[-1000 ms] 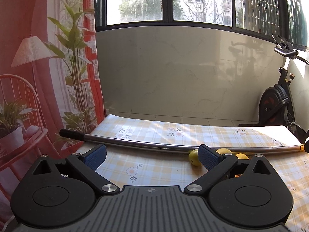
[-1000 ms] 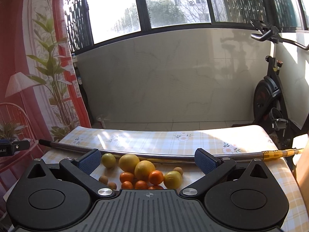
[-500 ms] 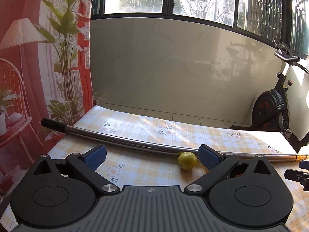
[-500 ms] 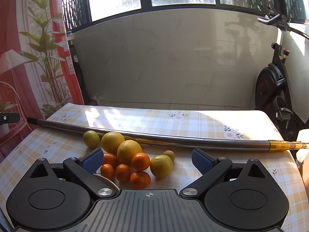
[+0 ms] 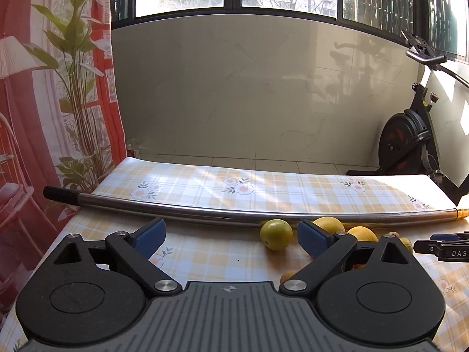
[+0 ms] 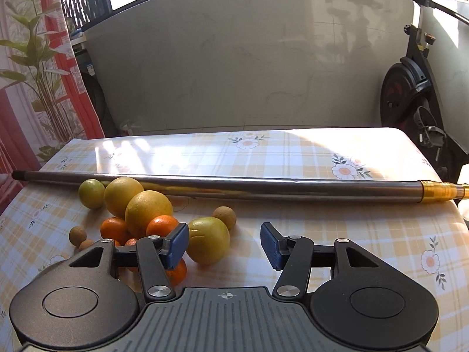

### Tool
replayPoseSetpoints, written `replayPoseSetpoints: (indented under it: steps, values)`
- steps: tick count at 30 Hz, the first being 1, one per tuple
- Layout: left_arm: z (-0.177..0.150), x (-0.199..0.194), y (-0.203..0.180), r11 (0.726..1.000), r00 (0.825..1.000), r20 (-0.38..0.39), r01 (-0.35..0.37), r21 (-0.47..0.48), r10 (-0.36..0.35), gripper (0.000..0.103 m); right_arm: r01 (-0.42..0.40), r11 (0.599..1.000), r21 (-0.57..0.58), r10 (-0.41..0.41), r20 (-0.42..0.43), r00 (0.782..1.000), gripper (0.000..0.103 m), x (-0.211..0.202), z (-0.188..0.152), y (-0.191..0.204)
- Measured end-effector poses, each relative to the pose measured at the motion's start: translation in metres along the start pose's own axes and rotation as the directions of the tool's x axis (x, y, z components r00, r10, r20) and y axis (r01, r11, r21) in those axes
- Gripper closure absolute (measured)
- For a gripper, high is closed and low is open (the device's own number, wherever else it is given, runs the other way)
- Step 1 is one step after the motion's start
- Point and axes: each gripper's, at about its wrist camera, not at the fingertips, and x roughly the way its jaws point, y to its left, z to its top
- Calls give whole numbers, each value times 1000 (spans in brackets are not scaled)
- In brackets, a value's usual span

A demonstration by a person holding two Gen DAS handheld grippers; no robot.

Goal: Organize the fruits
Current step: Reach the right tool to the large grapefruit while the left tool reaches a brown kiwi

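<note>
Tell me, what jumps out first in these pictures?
A heap of fruit sits on the checked tablecloth, just in front of a long metal pole lying across the table. The right gripper hangs over the fruit, with a yellow-green one beside its left pad.

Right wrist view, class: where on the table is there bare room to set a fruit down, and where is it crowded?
Free: the cloth right of the yellow-green fruit, below the metal pole, and the strip beyond the pole. Crowded: the fruit pile on the left.
</note>
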Motion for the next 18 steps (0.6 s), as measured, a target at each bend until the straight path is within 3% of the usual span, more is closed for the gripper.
replayPoseSetpoints:
  steps: [10,18]
  values:
    - [-4,16,-3,1000,999,-39,16,12,-16,10,-19,999,-41,16,-72,997,51,25,-2,10]
    - [-12,20,3,999,997,-70,35,-22,-36,14,-54,998,-10,53,-78,996,52,37,-2,11]
